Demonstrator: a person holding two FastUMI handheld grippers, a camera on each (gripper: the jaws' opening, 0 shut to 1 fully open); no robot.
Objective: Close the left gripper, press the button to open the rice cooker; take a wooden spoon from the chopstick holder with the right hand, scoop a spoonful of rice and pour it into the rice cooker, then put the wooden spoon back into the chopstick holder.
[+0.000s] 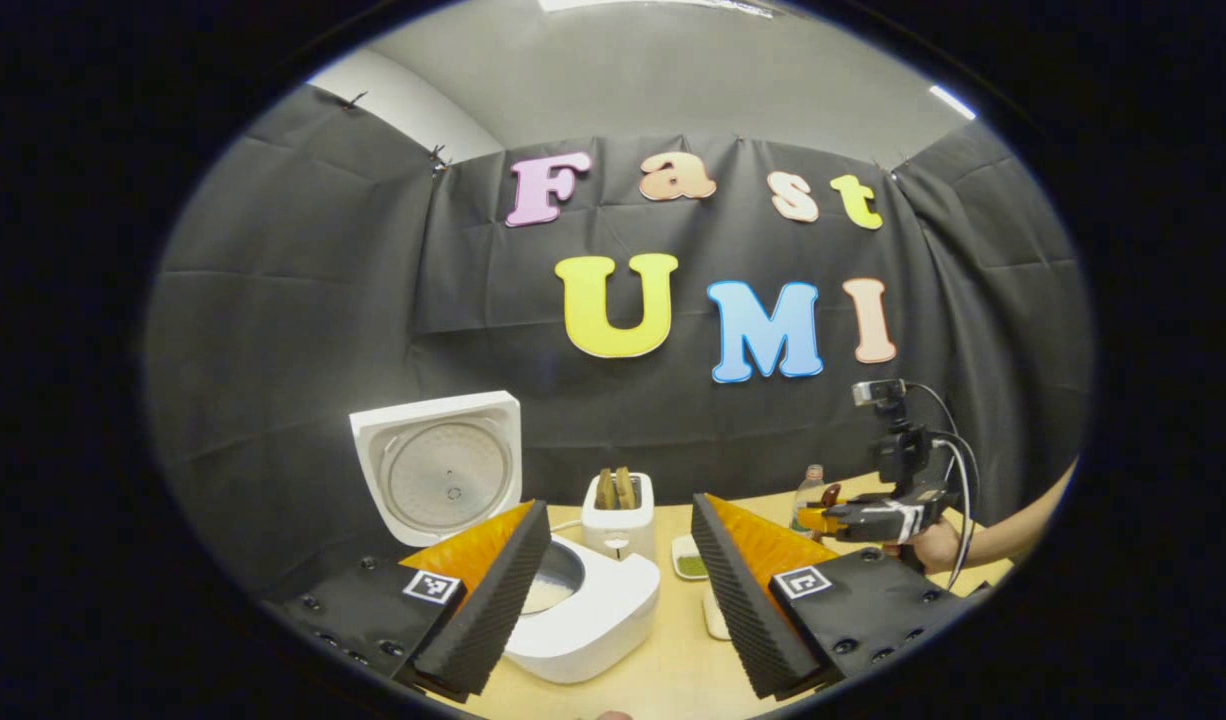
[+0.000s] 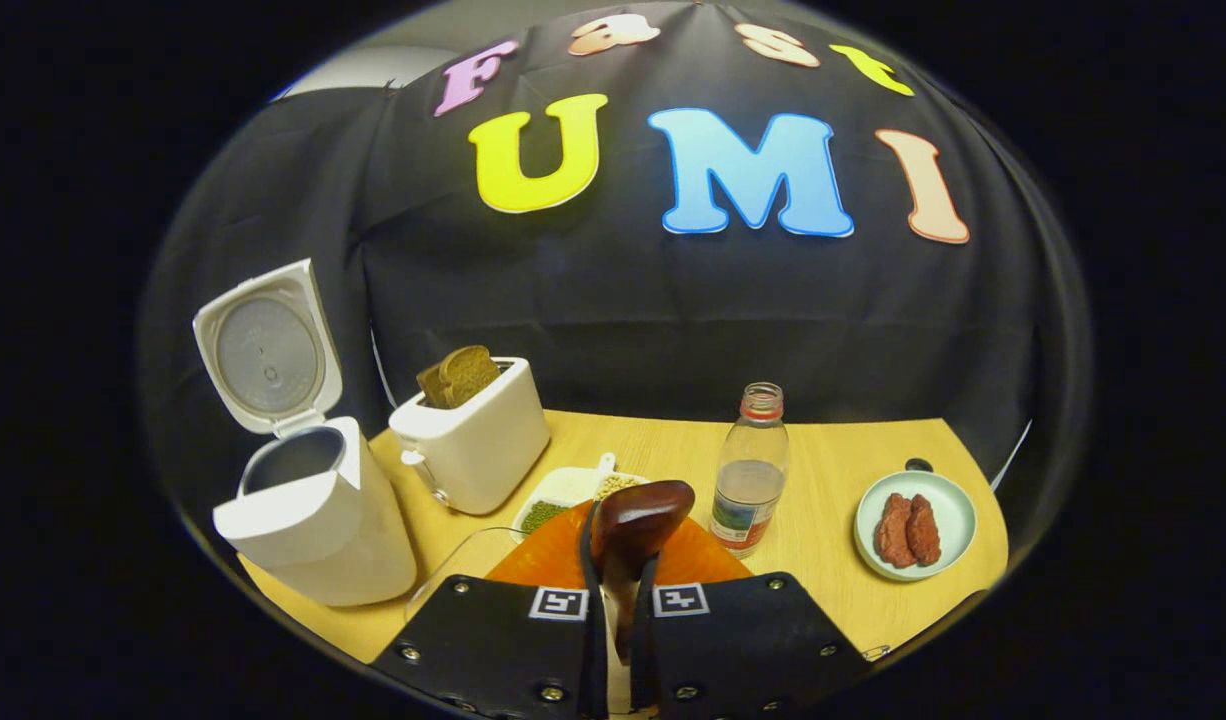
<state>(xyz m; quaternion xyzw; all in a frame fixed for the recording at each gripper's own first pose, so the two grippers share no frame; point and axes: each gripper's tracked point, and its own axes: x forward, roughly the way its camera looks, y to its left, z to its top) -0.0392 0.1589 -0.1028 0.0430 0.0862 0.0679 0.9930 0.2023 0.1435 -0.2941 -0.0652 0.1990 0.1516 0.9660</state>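
Observation:
The white rice cooker (image 1: pixel 593 620) stands open with its lid (image 1: pixel 443 470) raised, just beyond my left gripper (image 1: pixel 618 505), which is open and holds nothing. In the right gripper view the rice cooker (image 2: pixel 318 530) sits at the left, lid (image 2: pixel 268 350) upright. My right gripper (image 2: pixel 618 575) is shut on the handle of a dark wooden spoon (image 2: pixel 638 515), whose bowl sticks up past the fingertips over the table. The left gripper view shows that right gripper (image 1: pixel 858 520) farther off to the right, held by a hand (image 1: pixel 938 545), with the spoon (image 1: pixel 831 496) pointing left.
A white toaster (image 2: pixel 473 445) with bread slices stands beside the cooker. In front of it lies a divided dish (image 2: pixel 573 495) of green beans and grains. A clear bottle (image 2: pixel 751 480) and a plate (image 2: pixel 948 495) with meat pieces sit to the right. A clear container's rim (image 2: pixel 453 565) is near my right fingers.

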